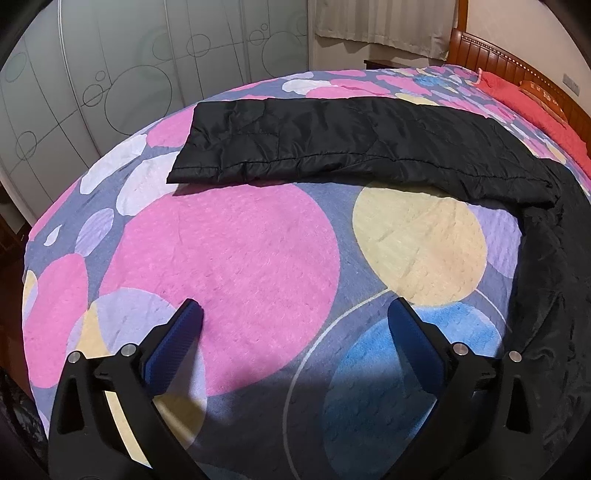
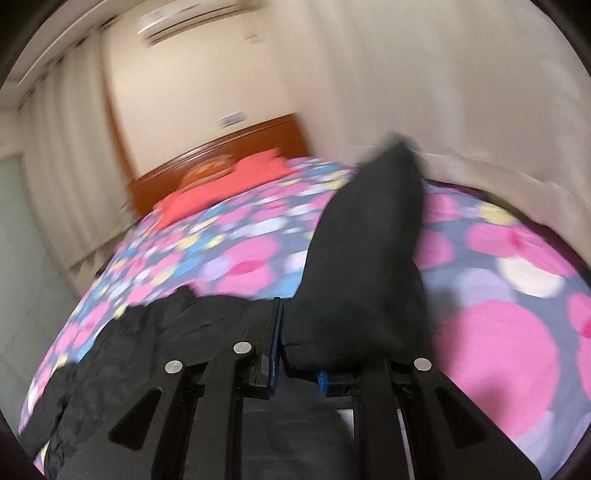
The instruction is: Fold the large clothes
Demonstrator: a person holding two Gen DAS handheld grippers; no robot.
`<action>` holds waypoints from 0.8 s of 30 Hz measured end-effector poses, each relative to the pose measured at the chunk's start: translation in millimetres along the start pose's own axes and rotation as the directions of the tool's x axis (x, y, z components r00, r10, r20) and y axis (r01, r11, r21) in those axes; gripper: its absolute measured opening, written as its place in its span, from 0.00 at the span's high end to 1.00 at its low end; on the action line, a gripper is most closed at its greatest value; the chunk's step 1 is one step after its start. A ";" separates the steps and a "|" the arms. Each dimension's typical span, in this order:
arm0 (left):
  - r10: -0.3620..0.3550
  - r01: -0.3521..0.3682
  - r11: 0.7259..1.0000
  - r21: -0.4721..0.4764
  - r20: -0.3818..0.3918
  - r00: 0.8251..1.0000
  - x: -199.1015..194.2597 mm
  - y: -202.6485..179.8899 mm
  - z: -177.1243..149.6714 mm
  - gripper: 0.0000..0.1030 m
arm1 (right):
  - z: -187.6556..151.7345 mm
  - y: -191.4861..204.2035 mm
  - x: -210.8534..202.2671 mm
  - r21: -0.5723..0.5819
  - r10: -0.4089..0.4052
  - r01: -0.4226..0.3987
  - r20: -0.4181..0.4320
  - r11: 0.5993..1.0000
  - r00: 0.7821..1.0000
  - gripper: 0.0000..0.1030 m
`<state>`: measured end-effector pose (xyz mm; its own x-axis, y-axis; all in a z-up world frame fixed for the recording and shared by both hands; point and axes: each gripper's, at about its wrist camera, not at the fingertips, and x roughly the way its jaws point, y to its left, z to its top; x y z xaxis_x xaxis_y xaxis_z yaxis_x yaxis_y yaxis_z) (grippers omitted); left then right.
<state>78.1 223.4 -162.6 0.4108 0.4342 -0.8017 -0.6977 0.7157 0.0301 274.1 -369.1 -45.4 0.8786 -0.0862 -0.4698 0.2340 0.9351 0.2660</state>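
A black padded jacket lies on the bed. In the left wrist view one sleeve (image 1: 295, 144) stretches flat across the far side, and the jacket's body (image 1: 554, 280) runs down the right edge. My left gripper (image 1: 295, 310) hovers open over the bedspread in front of the sleeve, with nothing between its blue pads (image 1: 173, 347). The right wrist view is blurred. There my right gripper (image 2: 279, 308) is shut on the jacket's other sleeve (image 2: 369, 258), which stands up from the jaws and hides the right finger. More black cloth (image 2: 129, 350) lies at the lower left.
The bedspread (image 1: 236, 251) has pink, yellow, blue and lilac circles. A red pillow (image 1: 517, 96) and wooden headboard (image 1: 491, 55) are at the far right. Frosted wardrobe doors (image 1: 110, 81) stand beyond the bed's left edge, and curtains (image 1: 384, 22) hang behind it.
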 end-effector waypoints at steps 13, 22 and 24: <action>0.001 -0.001 1.000 0.001 0.014 1.000 0.6 -0.6 -1.8 0.02 | -68.6 197.4 58.1 -0.251 0.224 -0.277 -0.220 0.928 0.949 0.85; -0.001 0.001 1.000 -0.002 0.019 1.000 -0.7 -0.1 -3.0 0.02 | -135.8 244.8 97.4 -0.365 0.142 -0.319 -0.436 0.875 0.889 0.80; -0.002 0.002 1.000 -0.003 0.019 1.000 -0.6 0.0 -3.0 0.02 | -138.7 248.1 97.6 -0.379 0.129 -0.321 -0.453 0.868 0.882 0.67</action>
<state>76.1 221.4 -163.9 0.4232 0.4426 -0.7905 -0.6984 0.7152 0.0266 360.2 -97.9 -142.0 0.6169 0.1997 -0.7613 -0.2367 0.9696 0.0626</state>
